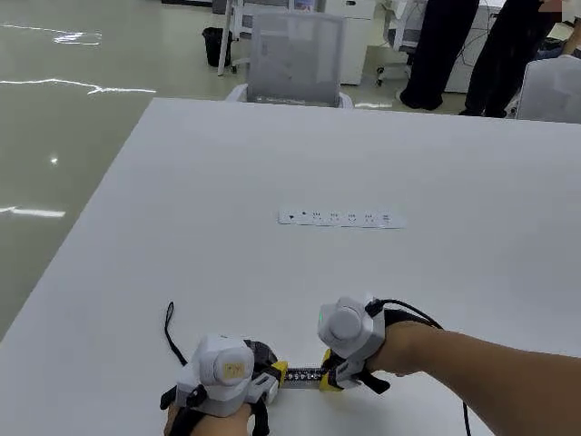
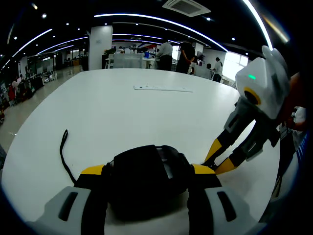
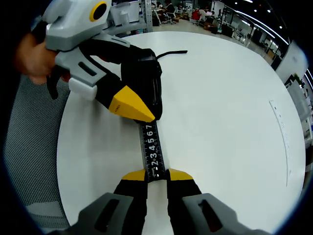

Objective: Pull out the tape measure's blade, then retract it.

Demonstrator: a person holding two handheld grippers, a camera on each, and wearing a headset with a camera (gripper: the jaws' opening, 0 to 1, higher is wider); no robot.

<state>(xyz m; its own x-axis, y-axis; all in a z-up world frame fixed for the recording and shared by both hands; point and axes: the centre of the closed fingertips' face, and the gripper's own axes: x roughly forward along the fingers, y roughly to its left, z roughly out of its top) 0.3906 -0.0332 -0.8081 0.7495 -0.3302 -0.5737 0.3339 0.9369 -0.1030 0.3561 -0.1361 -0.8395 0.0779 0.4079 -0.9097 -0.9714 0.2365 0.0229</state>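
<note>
Left gripper (image 1: 272, 372), head view: at the frame's bottom edge, partly cut off, clamped on the tape measure case (image 1: 261, 354), which it mostly hides. Blade (image 1: 304, 373) runs right from the case to the right gripper (image 1: 327, 380). Black strap (image 1: 169, 327) lies left of the case on the white counter (image 1: 363, 154). Power strip (image 1: 340, 218) lies beyond the case, markings unreadable.

Left gripper view: case (image 2: 146, 176) wedged between the yellow jaws, hiding the blade.

Right gripper view: jaws pinched together on the blade's end; numerals up to 7 legible; the left gripper's far jaw is hidden behind the case.

Tape case (image 2: 146, 183) on table (image 1: 272, 163), in left gripper (image 2: 147, 169); blade (image 3: 150, 144) runs 3 o'clock into right gripper (image 3: 156, 174); power strip (image 1: 340, 218) at 12 o'clock.
</note>
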